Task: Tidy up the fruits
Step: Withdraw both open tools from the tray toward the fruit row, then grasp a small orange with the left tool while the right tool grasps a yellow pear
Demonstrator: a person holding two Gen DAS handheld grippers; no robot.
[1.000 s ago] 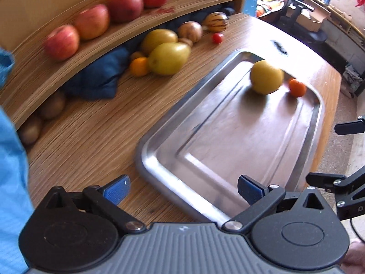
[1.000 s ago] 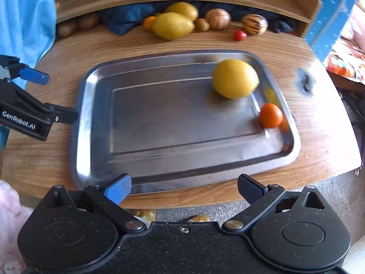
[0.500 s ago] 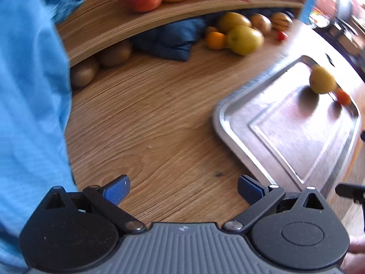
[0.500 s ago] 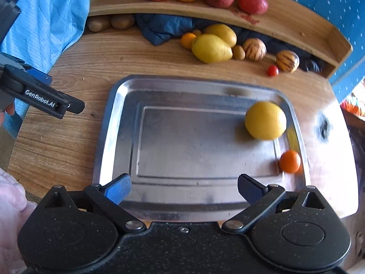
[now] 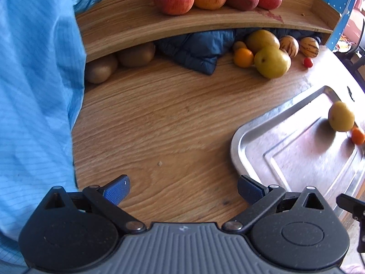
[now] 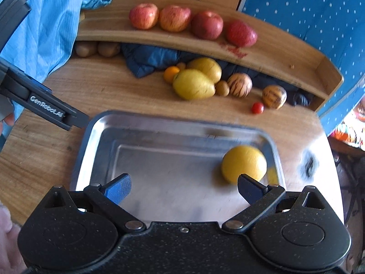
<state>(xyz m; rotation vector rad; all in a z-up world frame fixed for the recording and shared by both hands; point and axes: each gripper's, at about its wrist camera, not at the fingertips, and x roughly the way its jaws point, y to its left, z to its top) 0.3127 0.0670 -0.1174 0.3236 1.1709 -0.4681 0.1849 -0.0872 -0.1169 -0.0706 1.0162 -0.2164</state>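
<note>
A steel tray (image 6: 95,127) lies on the wooden table and holds a yellow fruit (image 6: 243,163); the left wrist view (image 5: 251,134) also shows a small orange (image 5: 357,135) beside that fruit (image 5: 341,116). My right gripper (image 6: 183,188) is open and empty above the tray's near side. My left gripper (image 5: 182,189) is open and empty over bare table, left of the tray; it also shows in the right wrist view (image 6: 52,111). Loose fruit lies at the back: two yellow pears (image 6: 192,84), an orange (image 6: 171,73), striped melons (image 6: 239,85), a cherry tomato (image 6: 257,108).
Several red apples (image 6: 175,18) sit on a raised wooden shelf (image 6: 273,52). Brown kiwis (image 5: 135,54) and a dark blue cloth (image 5: 196,48) lie under it. A blue sleeve (image 5: 34,91) fills the left. The table edge runs at the right.
My left gripper swung left, off the tray and over bare table. My right gripper moved forward over the tray toward the yellow fruit. Both stayed open.
</note>
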